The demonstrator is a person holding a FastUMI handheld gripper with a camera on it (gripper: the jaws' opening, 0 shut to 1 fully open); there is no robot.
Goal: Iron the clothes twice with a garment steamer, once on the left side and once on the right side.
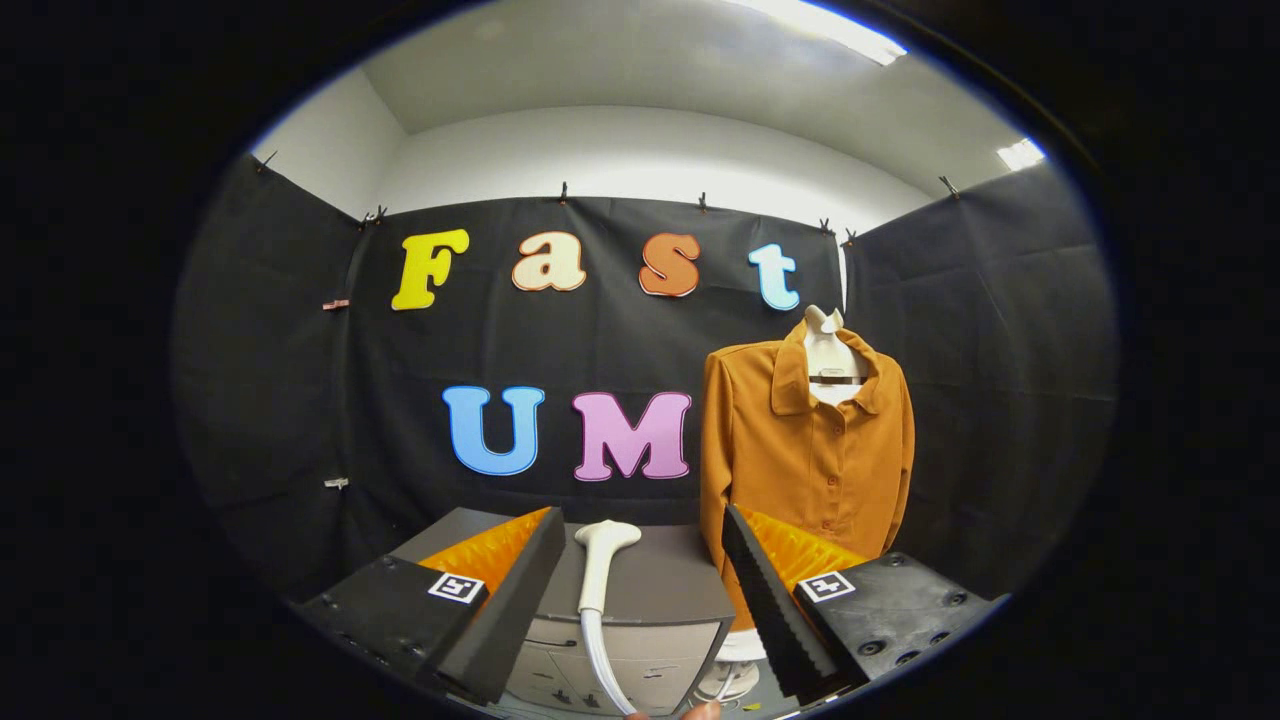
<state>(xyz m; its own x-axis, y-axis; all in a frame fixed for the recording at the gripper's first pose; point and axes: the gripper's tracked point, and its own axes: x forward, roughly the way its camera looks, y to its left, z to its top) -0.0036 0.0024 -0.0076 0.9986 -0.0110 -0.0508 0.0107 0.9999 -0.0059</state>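
1. Steamer head, a pale wand with a widened top, lies on the flat grey top of a cabinet, and its pale hose curves down over the cabinet's front edge.
2. It sits ahead of the jaws, in the gap between the two fingers, nearer the left finger than the right one.
3. The gripper has its jaws spread wide, and neither finger touches the steamer head or anything else.
4. An orange-brown shirt with a collar and a row of buttons hangs upright on a pale hanger form, in front of the black booth wall.
5. The shirt is beyond the right finger and to the right of the cabinet; the finger hides its lower hem.
6. The cabinet has pale drawer fronts below its top, seen between the fingers.
7. A fingertip of the person shows at the very bottom, just beside the hose's lower end.
8. White walls and a lit ceiling rise above the black cloth.
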